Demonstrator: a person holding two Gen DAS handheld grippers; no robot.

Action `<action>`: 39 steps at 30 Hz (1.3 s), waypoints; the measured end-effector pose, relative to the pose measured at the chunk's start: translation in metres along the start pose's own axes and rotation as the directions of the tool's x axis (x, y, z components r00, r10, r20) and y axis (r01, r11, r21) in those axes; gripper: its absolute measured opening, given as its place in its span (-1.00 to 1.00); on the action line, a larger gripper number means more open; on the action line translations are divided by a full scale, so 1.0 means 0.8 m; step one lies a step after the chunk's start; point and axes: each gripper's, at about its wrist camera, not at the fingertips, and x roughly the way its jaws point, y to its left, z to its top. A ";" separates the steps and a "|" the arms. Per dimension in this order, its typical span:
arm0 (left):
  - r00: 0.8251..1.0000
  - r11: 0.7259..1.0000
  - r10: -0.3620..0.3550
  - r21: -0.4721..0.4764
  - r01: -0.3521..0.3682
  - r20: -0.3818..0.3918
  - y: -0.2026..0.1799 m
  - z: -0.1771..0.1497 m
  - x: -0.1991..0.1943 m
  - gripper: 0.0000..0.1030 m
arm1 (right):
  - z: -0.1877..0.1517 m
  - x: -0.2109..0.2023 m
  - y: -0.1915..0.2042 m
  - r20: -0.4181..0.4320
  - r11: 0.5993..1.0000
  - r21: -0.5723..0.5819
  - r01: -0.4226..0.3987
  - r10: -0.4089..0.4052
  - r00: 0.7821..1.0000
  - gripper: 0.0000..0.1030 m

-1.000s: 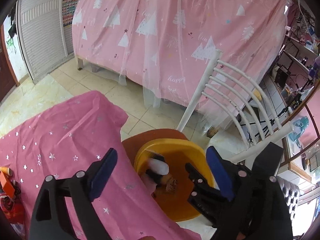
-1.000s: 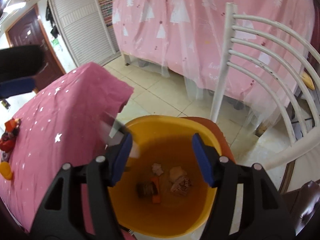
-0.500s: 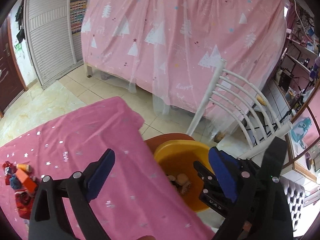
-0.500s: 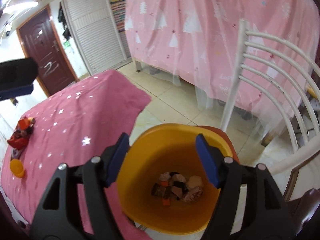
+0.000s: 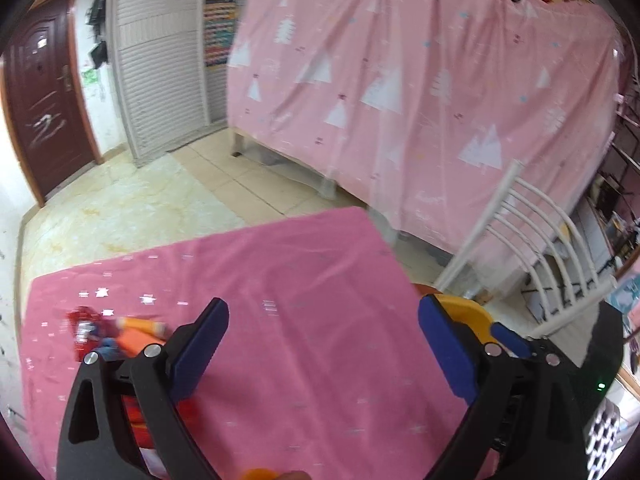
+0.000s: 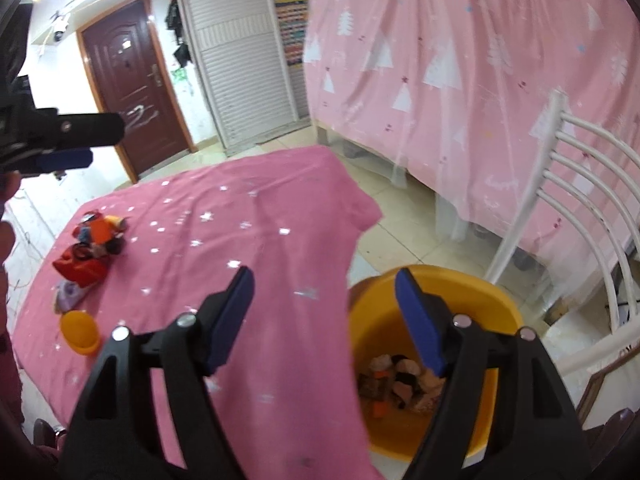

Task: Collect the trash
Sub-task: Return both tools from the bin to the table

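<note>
A pile of red, orange and blue trash [image 6: 92, 246] lies at the left of the pink star-print tablecloth [image 6: 224, 240], with an orange cup [image 6: 79, 332] in front of it. The pile also shows in the left wrist view [image 5: 108, 332], blurred. A yellow bin [image 6: 496, 308] with several scraps inside stands beside the table on the right. My left gripper [image 5: 320, 336] is open and empty above the cloth. My right gripper [image 6: 324, 300] is open and empty over the table edge and bin rim. The left gripper also shows in the right wrist view [image 6: 60, 148].
A white slatted chair [image 6: 580, 184] stands right of the bin. A pink tree-print curtain [image 5: 420, 80] hangs behind. A brown door [image 6: 128, 88] and white shutter doors are at the far left. Tiled floor lies between table and curtain.
Both grippers have drawn back from the bin and swung left toward the table. The trash pile has come further into view. Both stay open and empty.
</note>
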 end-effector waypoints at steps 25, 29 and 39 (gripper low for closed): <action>0.972 0.950 0.215 -0.210 -0.231 -0.097 0.273 -0.007 0.010 0.74 | 0.019 0.022 0.184 -0.067 0.957 -0.248 -0.152 0.140 0.988 0.39; 0.969 0.945 0.210 -0.227 -0.235 -0.131 0.298 -0.017 0.024 0.74 | 0.015 0.021 0.208 -0.081 0.943 -0.277 -0.186 0.170 0.982 0.39; 0.962 0.941 0.188 -0.243 -0.234 -0.197 0.323 -0.045 0.067 0.74 | -0.004 0.018 0.231 -0.102 0.930 -0.306 -0.204 0.181 0.978 0.39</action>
